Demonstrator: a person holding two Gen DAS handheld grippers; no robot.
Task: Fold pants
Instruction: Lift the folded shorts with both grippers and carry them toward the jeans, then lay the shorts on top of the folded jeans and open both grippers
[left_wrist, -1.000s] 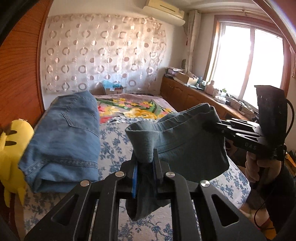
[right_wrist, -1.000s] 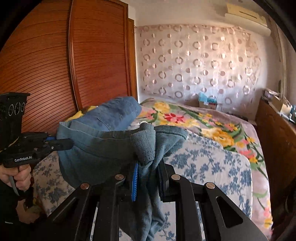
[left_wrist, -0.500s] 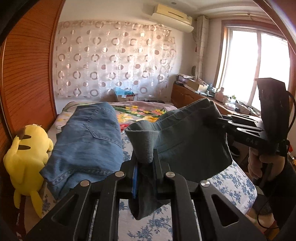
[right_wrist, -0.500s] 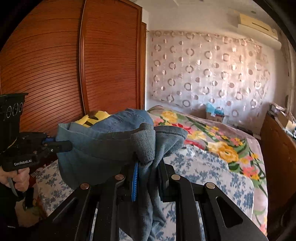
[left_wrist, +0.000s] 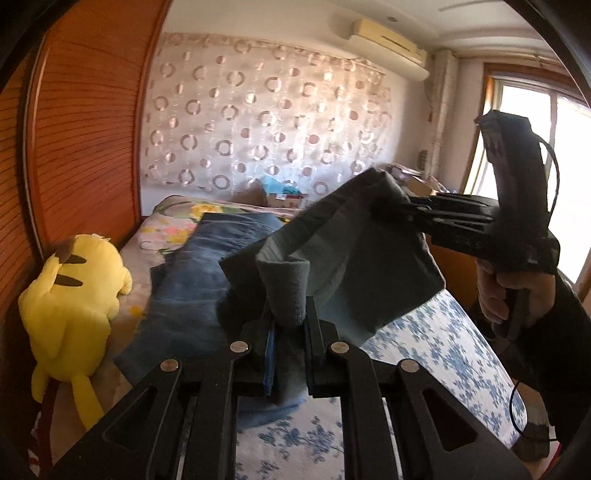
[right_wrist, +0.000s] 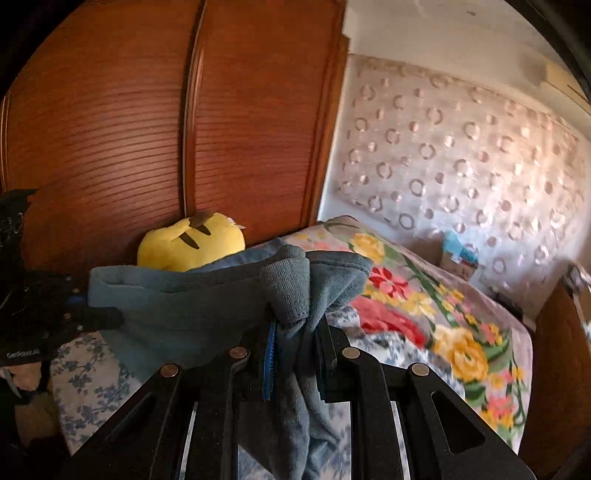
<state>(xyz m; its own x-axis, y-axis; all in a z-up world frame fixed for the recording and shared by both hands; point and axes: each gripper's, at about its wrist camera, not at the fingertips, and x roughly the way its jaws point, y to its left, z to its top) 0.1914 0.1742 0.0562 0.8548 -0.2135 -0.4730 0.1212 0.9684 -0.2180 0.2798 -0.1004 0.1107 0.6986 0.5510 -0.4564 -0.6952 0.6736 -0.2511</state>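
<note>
Grey-blue pants (left_wrist: 369, 258) hang in the air between my two grippers, above the bed. My left gripper (left_wrist: 288, 332) is shut on one bunched end of the pants. My right gripper (right_wrist: 295, 339) is shut on the other end of the pants (right_wrist: 207, 302). In the left wrist view the right gripper (left_wrist: 410, 210) comes in from the right, held by a hand. In the right wrist view the left gripper (right_wrist: 107, 317) shows at the left edge.
Folded blue jeans (left_wrist: 199, 280) lie on the bed (left_wrist: 443, 354) with its blue-flowered sheet. A yellow plush toy (left_wrist: 70, 295) sits at the bed's left edge by the wooden wardrobe (right_wrist: 147, 140). A flowered blanket (right_wrist: 424, 302) covers the far bed.
Both grippers have swung to the left with the pants. The plush toy and wardrobe have come further into view. The pants stay stretched between the grippers.
</note>
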